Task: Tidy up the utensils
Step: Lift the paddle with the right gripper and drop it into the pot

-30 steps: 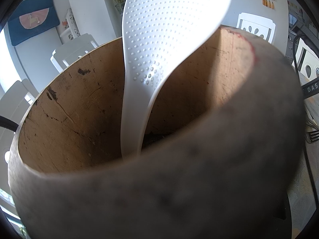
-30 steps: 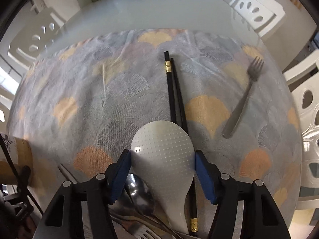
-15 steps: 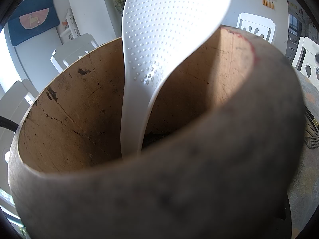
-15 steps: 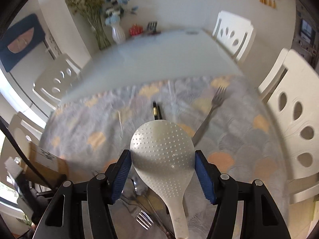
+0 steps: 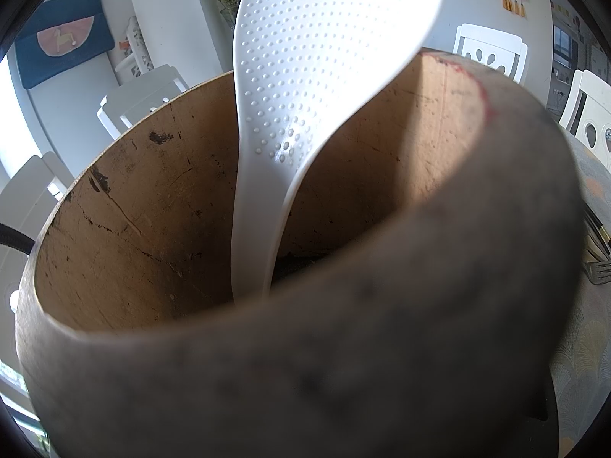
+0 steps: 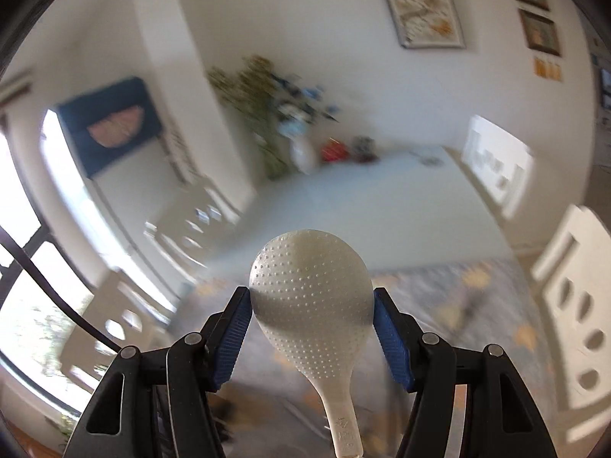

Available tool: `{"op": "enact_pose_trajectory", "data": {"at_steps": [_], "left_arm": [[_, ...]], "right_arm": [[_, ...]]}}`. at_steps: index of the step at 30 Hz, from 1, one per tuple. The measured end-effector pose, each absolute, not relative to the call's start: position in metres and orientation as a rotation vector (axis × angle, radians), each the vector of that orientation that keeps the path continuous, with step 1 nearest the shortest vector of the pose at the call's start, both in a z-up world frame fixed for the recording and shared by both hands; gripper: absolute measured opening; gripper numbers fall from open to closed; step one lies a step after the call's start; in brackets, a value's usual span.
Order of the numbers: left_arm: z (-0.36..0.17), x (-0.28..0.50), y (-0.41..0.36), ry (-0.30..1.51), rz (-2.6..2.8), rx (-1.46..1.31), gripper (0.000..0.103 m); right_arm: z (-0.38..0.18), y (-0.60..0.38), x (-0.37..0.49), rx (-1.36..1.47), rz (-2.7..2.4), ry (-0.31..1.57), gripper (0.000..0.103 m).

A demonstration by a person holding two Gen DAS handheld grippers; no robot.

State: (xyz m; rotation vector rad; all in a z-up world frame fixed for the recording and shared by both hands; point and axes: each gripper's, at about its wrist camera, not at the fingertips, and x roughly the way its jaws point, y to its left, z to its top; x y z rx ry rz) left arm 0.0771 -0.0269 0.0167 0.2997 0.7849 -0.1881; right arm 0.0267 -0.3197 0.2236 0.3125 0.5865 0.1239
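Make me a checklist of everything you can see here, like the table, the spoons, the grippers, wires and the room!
Surface: patterned tablecloth, blurred; bare pale table top beyond it.
Job's things: wooden holder with one white rice paddle standing inside, handle down; second rice paddle lifted clear of the cloth.
Clutter: fork tines beside the holder; vase of flowers at the table's far end.
Grippers: right gripper shut on the second rice paddle's head; left gripper not in view, holder fills its camera.
Cables: black cable at the left.
Surroundings: white chairs, framed pictures, bright window.
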Motion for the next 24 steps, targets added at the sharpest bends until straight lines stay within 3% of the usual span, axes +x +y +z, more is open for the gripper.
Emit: {"op": "enact_pose_trajectory", "data": {"at_steps": [11,24], "left_arm": [[0.017,0.077,-0.027,0.785,-0.188,0.299,0.103],[0.016,0.081,-0.026,0.788,-0.192,0.292,0.103]], "right_arm": [[0.289,-0.207,0.044,0.292,0.442,0.358,0.062],[0.222,-0.147,0.099,0.378,0.537,0.497,0.062]]}}
